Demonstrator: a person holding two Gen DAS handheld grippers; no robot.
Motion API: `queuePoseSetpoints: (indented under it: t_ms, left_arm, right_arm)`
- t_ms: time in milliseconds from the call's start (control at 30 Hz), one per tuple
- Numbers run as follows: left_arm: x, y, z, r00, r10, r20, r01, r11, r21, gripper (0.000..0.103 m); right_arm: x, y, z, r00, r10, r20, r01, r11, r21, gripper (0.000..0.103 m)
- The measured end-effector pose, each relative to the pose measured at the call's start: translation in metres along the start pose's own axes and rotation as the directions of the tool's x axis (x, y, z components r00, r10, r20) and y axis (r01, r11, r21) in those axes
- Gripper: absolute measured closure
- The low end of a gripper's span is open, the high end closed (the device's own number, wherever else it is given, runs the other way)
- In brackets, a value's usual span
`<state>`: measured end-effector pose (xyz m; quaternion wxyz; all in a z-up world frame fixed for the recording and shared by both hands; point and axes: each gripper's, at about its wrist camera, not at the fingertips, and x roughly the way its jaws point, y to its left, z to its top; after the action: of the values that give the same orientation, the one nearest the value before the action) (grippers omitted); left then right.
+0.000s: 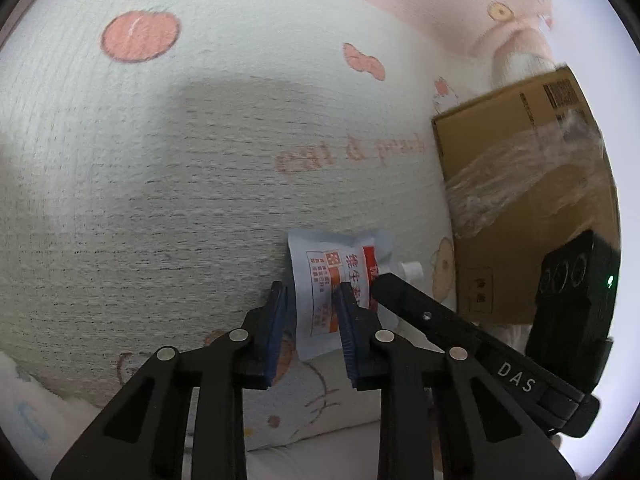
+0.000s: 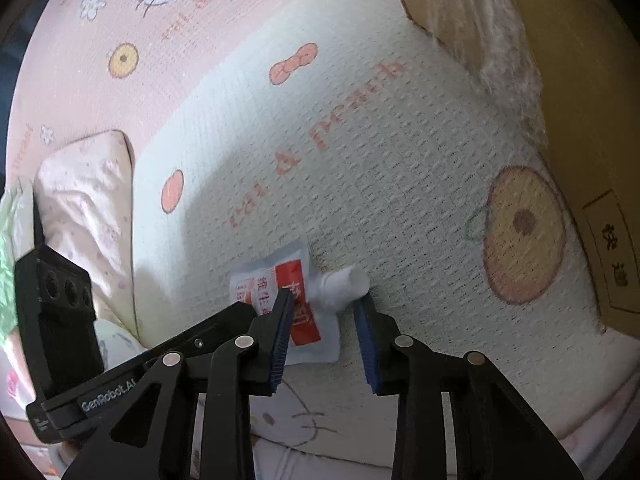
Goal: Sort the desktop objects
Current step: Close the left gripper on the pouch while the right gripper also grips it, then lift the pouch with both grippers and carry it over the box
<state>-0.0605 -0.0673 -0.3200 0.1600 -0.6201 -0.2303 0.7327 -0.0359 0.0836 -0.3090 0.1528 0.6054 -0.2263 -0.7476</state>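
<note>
A white spout pouch (image 1: 320, 280) with orange and red print lies on the patterned blanket (image 1: 180, 160). My left gripper (image 1: 312, 294) is open with its blue-padded fingers on either side of the pouch's lower part. In the right wrist view the same pouch (image 2: 276, 276) lies with its white cap (image 2: 344, 280) pointing right. My right gripper (image 2: 326, 300) is open around the pouch's spout end. The right gripper's black finger (image 1: 420, 312) lies beside the pouch in the left wrist view.
A brown cardboard box (image 1: 520, 184) with crumpled clear plastic stands at the right; it also shows in the right wrist view (image 2: 580, 120). A pale floral pillow (image 2: 88, 200) lies at the left. The other gripper's black body (image 2: 56, 312) is at lower left.
</note>
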Motion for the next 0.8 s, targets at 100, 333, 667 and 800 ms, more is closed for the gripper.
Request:
queuePoseSetpoints:
  t_ms: [100, 333, 667, 800]
  left_arm:
    - [-0.003, -0.013, -0.001, 0.999, 0.047, 0.021, -0.048, 0.997, 0.059, 0.075]
    - [-0.039, -0.016, 0.002, 0.992, 0.009, 0.122, -0.013, 0.999, 0.039, 0.075]
    - [-0.135, -0.059, 0.013, 0.942, -0.018, 0.335, -0.028, 0.991, 0.133, 0.075]
    - [-0.166, -0.088, 0.015, 0.916, -0.057, 0.398, -0.022, 0.981, 0.192, 0.075]
  right_arm:
    - [-0.002, 0.008, -0.002, 0.999, -0.038, 0.001, 0.038, 0.997, -0.063, 0.074]
    - [-0.027, 0.024, -0.002, 0.998, -0.025, 0.049, 0.032, 0.989, -0.142, 0.075]
    - [-0.098, 0.078, 0.003, 0.977, 0.066, 0.201, -0.009, 0.962, -0.272, 0.075]
    - [-0.132, 0.092, 0.008, 0.957, 0.129, 0.258, -0.047, 0.952, -0.304, 0.075]
